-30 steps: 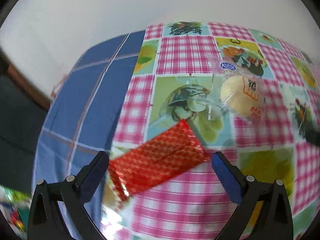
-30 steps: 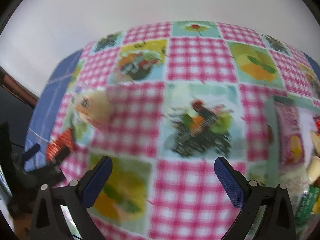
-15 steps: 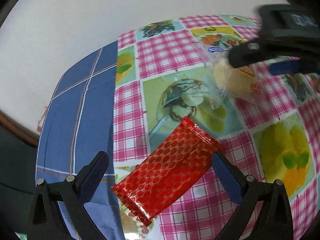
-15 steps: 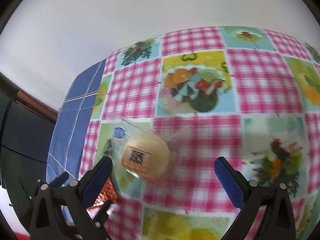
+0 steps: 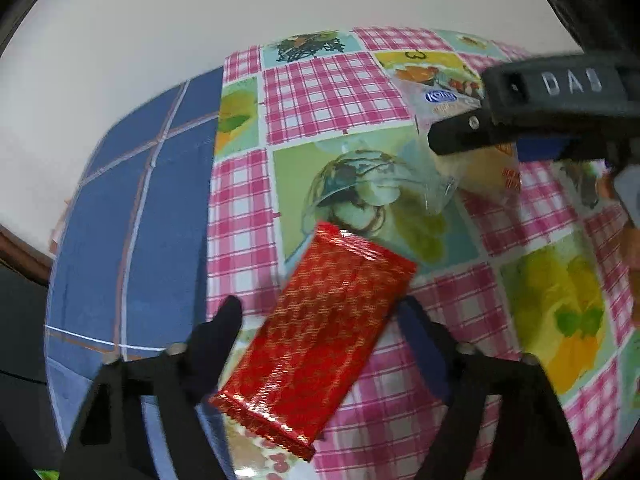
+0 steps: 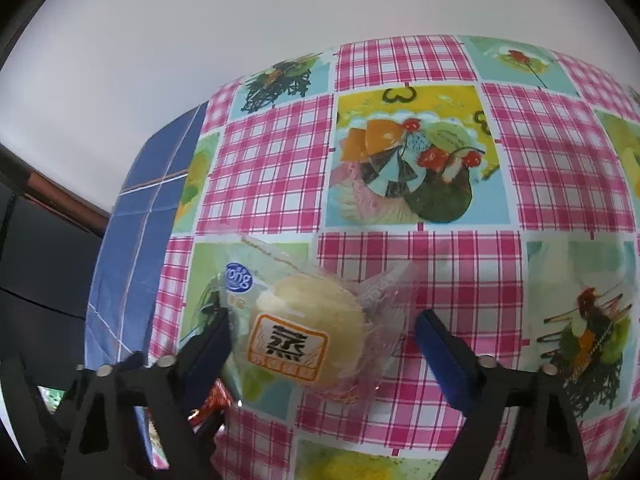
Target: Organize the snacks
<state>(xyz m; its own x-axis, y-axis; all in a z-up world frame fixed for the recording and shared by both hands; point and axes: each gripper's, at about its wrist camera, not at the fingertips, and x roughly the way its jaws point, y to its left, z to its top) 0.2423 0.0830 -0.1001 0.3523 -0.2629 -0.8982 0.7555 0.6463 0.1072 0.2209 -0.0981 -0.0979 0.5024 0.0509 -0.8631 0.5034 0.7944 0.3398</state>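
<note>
A worktop (image 5: 332, 92) covered by a glossy pink-checked cloth with fruit and dessert pictures is seen in both wrist views, with a blue plaid cloth (image 5: 120, 216) laid along its left edge. A flat red foil snack packet with a gold lattice pattern (image 5: 320, 332) lies slantwise near that left edge, beside the seam between the two cloths. The left gripper (image 5: 320, 320) is lowered around it, and its jaws are closing with the packet between them; the right pad is touching the packet's edge, while a gap is left at the other side. Farther in from the edge, a round pale steamed cake in a clear plastic wrapper with an orange label (image 6: 308, 332) rests on the pink cloth. The right gripper (image 6: 324, 344) is set around it, its jaws closing with the cake between them; the left pad meets the wrapper, the right pad stands clear of it.
</note>
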